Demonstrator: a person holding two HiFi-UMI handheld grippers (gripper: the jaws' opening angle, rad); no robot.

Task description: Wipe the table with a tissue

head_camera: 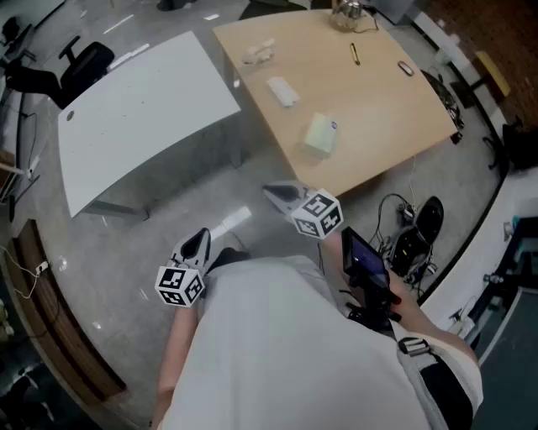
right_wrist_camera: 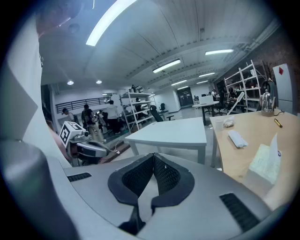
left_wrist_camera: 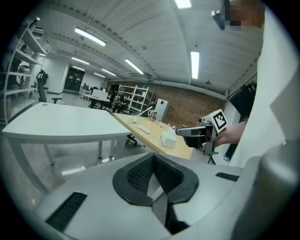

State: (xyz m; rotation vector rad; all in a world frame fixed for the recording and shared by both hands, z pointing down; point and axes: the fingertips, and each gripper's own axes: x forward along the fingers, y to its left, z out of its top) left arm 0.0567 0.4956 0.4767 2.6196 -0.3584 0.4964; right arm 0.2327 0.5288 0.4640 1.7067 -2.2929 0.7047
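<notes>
The pale greenish-white tissue pack lies near the closest edge of the light wooden table, untouched, with bare tabletop around it; the right gripper view shows it low at the right, and the left gripper view shows it beside that table's near corner. Farther back on the same table lie a flat white oblong object, a crumpled whitish lump, a yellow and black pen and a shiny metal kettle. Both tools are held short of the table, over the grey floor in front of the person's white shirt. The right gripper points toward the table's near edge, well apart from the tissue pack, its jaws pressed together with nothing between them. The left gripper, lower and to the left, likewise has its jaws closed and empty. A white rectangular table stands to the left of the wooden one.
</notes>
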